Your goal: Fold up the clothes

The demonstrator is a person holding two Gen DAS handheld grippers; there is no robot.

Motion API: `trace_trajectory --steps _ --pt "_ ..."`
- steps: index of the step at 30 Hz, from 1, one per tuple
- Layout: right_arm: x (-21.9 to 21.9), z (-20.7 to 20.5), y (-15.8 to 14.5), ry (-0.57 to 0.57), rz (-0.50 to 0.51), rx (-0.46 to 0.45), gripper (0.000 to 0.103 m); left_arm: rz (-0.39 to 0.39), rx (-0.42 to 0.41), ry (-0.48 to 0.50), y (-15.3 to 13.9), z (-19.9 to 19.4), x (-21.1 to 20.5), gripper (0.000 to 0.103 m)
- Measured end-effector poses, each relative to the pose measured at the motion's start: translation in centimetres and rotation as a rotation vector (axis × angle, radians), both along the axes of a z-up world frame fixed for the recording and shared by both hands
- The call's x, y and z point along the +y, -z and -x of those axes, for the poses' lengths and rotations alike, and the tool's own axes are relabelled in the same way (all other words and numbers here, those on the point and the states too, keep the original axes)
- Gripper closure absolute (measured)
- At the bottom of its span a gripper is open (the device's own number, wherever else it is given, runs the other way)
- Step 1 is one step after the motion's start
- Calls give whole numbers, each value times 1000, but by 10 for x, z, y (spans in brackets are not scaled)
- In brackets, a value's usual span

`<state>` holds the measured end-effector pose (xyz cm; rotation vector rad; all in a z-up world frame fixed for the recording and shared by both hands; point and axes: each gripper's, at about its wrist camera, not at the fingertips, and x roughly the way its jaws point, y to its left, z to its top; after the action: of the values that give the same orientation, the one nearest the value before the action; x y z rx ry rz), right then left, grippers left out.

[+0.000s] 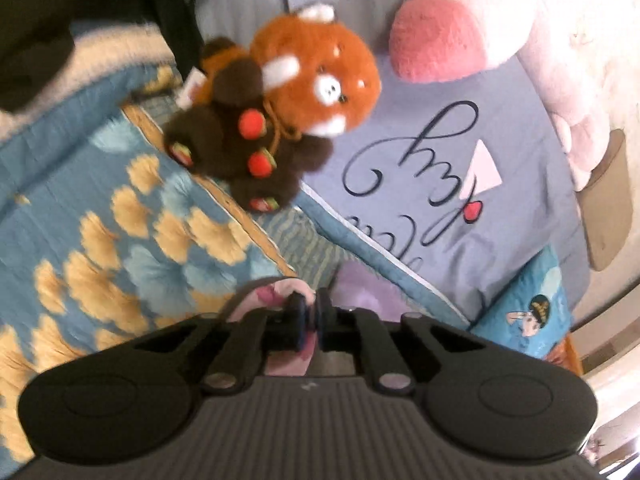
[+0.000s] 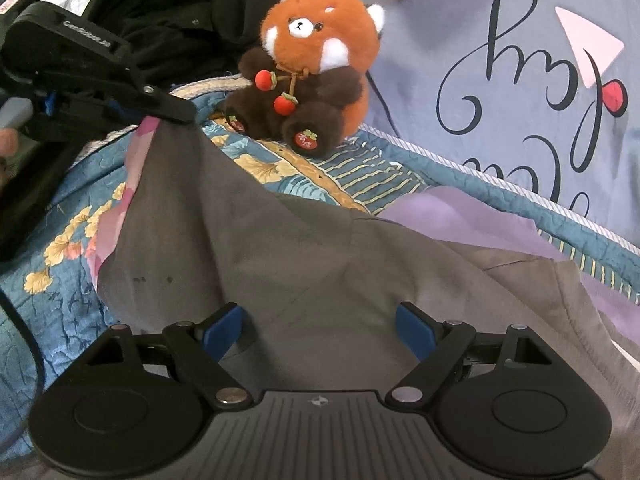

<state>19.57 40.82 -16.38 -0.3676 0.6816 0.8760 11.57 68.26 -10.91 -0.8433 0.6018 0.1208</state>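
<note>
A grey garment (image 2: 304,248) with a pink floral underside lies spread on the bed across the right wrist view. My left gripper (image 2: 180,114) is shut on the garment's far left corner and holds it raised, so the cloth hangs from it like a tent. In the left wrist view the left gripper (image 1: 310,310) has its pads together on a pink floral fold (image 1: 280,292). My right gripper (image 2: 320,328) stands open low over the near middle of the grey garment, its blue pads (image 2: 224,328) wide apart with cloth under them.
A red panda plush (image 2: 316,76) sits on the blue quilt with yellow flowers (image 1: 120,220) just beyond the garment. Behind it are a lavender pillow with script (image 2: 520,120), a pink plush (image 1: 480,32) and dark clothing (image 2: 168,12). Purple cloth (image 2: 460,216) lies at the right.
</note>
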Motion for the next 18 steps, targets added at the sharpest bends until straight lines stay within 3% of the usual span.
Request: trace_trajectory --steps 6,14,18 --pt "1 -5 -4 44 -26 21 18 -215 121 -21 -19 -3 -3 99" --pt "19 -39 -8 191 46 -50 14 -503 252 5 -16 -39 -34 99" --pt "19 -59 -3 224 94 -59 14 -681 403 -21 -4 -59 -47 95"
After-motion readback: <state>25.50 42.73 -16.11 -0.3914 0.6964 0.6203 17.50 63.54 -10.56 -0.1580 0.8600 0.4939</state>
